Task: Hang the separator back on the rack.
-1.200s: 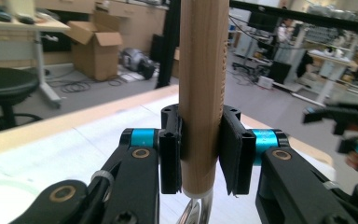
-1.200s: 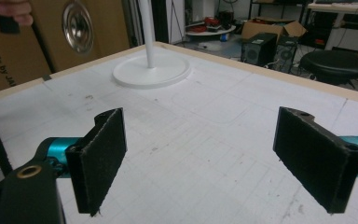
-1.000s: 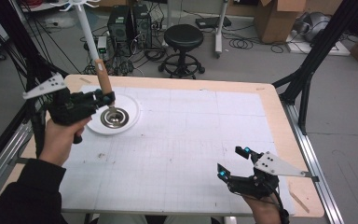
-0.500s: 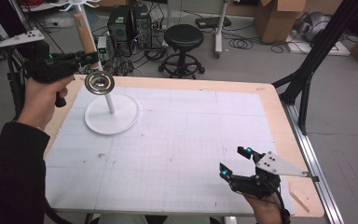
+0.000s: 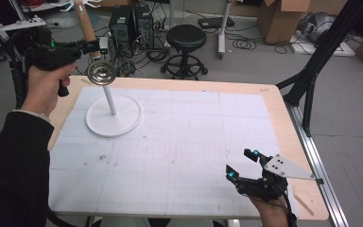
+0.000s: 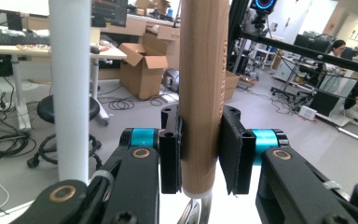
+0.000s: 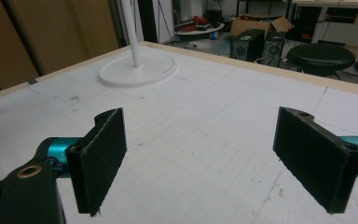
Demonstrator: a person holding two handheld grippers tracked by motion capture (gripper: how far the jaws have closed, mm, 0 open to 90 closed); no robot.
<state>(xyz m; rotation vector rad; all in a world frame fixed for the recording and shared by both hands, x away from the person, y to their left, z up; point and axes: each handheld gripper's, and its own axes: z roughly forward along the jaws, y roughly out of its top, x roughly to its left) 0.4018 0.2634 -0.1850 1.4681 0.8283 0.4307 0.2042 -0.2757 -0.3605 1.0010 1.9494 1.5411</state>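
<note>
A ladle with a wooden handle [image 5: 87,27] and a round metal bowl [image 5: 100,72] hangs upright in the air above the table's far left corner. My left gripper [image 5: 86,46] is shut on that handle [image 6: 203,93], whose lower end sits between the black pads [image 6: 235,149]. Just beside it rises the white pole [image 6: 70,88] of a stand whose round base [image 5: 123,124] lies on the white mat. My right gripper [image 5: 241,163] hovers low near the front right of the table, open, with nothing between its pads [image 7: 100,158]. From there the stand base [image 7: 137,70] lies far off.
The gridded white mat [image 5: 194,132] covers the wooden table [image 5: 283,123]. Behind the table stand a black stool [image 5: 185,38], computer cases [image 5: 130,23] and cardboard boxes [image 5: 276,19]. A black frame leg [image 5: 312,80] rises at the right edge.
My left gripper has lifted the ladle off the stand's base, up and toward the far left. The right gripper has stayed where it was.
</note>
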